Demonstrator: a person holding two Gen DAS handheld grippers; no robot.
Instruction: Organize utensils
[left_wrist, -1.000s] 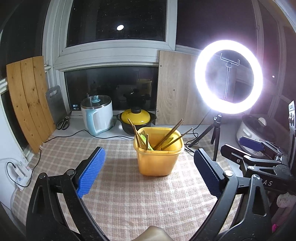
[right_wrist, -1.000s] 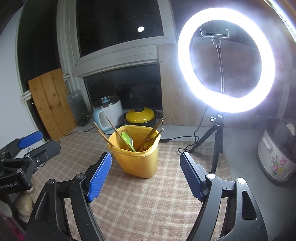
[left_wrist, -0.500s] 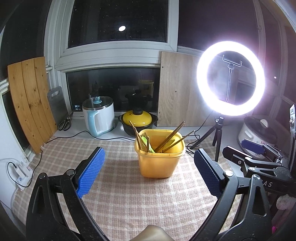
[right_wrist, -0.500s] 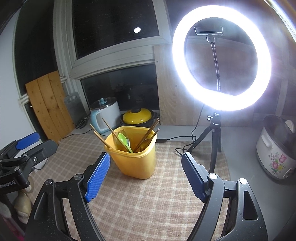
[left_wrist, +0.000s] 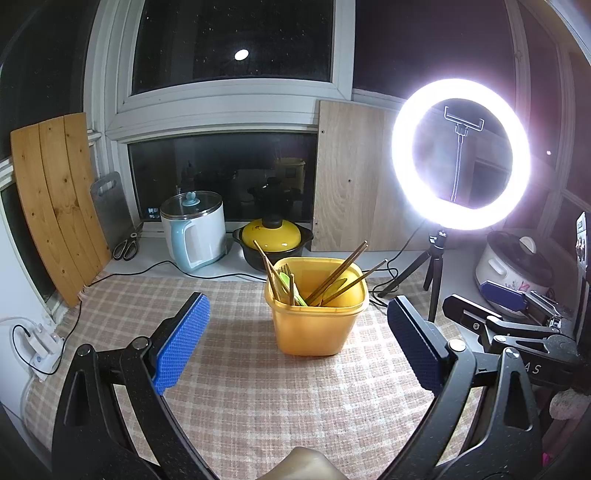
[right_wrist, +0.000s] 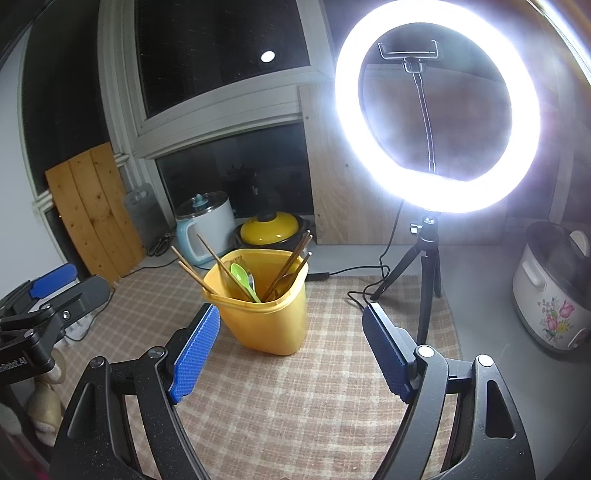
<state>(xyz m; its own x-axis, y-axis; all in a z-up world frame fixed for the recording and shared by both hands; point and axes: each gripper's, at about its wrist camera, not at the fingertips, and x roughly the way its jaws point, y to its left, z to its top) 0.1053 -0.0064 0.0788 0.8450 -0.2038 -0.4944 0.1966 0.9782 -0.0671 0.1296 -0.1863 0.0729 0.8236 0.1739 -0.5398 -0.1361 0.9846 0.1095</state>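
A yellow plastic tub (left_wrist: 317, 325) stands on the checked cloth (left_wrist: 236, 398), and it also shows in the right wrist view (right_wrist: 266, 325). Several wooden chopsticks (left_wrist: 338, 272) and a green spoon (right_wrist: 242, 277) stick out of it. My left gripper (left_wrist: 299, 343) is open and empty, just in front of the tub. My right gripper (right_wrist: 290, 349) is open and empty, with the tub just beyond its left finger. The right gripper also shows at the right edge of the left wrist view (left_wrist: 509, 317), and the left gripper shows at the left edge of the right wrist view (right_wrist: 48, 295).
A lit ring light on a tripod (left_wrist: 460, 155) stands right of the tub, its cable (right_wrist: 369, 284) lying on the cloth. Behind are a pale blue kettle (left_wrist: 194, 229), a yellow-lidded pot (left_wrist: 273, 236), scissors (left_wrist: 127, 245), wooden boards (left_wrist: 51, 199) and a flowered cooker (right_wrist: 557, 291).
Both grippers have drifted slightly, so the tub sits a little further right in the left view and further left in the right view. Both stay open and empty.
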